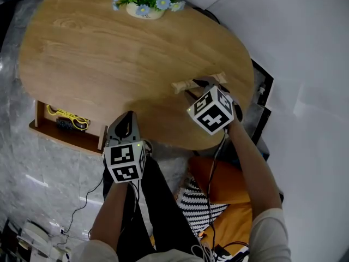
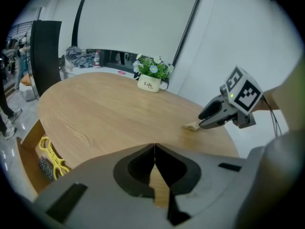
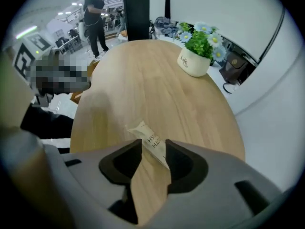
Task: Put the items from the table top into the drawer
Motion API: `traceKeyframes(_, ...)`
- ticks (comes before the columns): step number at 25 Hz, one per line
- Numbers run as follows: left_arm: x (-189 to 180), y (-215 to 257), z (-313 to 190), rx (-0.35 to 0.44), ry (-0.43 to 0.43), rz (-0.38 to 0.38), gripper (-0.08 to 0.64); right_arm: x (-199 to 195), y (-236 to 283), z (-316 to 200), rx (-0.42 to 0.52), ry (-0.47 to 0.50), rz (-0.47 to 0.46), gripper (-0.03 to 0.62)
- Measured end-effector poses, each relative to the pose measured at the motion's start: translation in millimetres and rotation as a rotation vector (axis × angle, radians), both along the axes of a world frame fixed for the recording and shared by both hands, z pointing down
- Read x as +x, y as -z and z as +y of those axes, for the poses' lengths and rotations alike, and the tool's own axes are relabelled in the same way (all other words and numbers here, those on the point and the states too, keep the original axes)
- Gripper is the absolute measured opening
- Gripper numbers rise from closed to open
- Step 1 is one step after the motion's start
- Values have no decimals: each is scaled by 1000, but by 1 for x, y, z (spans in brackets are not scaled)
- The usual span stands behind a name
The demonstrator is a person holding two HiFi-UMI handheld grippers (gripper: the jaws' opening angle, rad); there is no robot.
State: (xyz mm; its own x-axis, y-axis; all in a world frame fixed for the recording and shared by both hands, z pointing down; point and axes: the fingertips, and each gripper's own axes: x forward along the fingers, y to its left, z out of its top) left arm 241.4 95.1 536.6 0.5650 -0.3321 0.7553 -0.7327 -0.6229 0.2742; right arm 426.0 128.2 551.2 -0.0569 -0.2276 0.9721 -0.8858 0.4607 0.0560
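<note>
A beige paper packet (image 1: 187, 84) lies flat near the right edge of the round wooden table (image 1: 109, 53). My right gripper (image 1: 203, 83) points steeply down over it and is open, the packet (image 3: 148, 138) lying between its jaws without being pinched. My left gripper (image 1: 128, 117) hovers at the table's near edge, shut and empty, its pads (image 2: 154, 149) meeting. The left gripper view shows the right gripper (image 2: 202, 123) at the packet (image 2: 191, 126). An open wooden drawer (image 1: 61, 136) under the table's left edge holds a yellow item (image 1: 68, 117) and a dark item beside it.
A white pot of blue and white flowers (image 1: 145, 0) stands at the table's far edge. An orange cushion and a striped cloth (image 1: 215, 187) lie on the floor below the right arm. A person (image 3: 96, 18) stands far off beyond the table.
</note>
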Motion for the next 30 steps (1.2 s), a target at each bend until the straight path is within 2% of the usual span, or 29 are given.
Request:
traceKeyframes(3, -8, -6, -4, -4, 21, -15, 8, 2, -12, 0, -21, 117, 26, 149)
traceKeyframes(6, -16, -11, -7, -6, 37, -30, 8, 1, -22, 0, -34, 163, 34, 135)
traceKeyframes(12, -23, -13, -9, -8, 49, -42, 8, 1, -23, -2, -41, 153, 19, 103)
traceKeyframes(18, -25, -10, -11, -8, 45, -40, 8, 3, -14, -8, -37, 176, 33, 12)
traceKeyframes(23, -31, -9, -12, -6, 49, -40, 9, -1, -11, -6, -56, 177, 67, 6)
traceKeyframes(30, -47, -6, -19, -7, 77, -35, 8, -17, 10, -13, -53, 106, 93, 6)
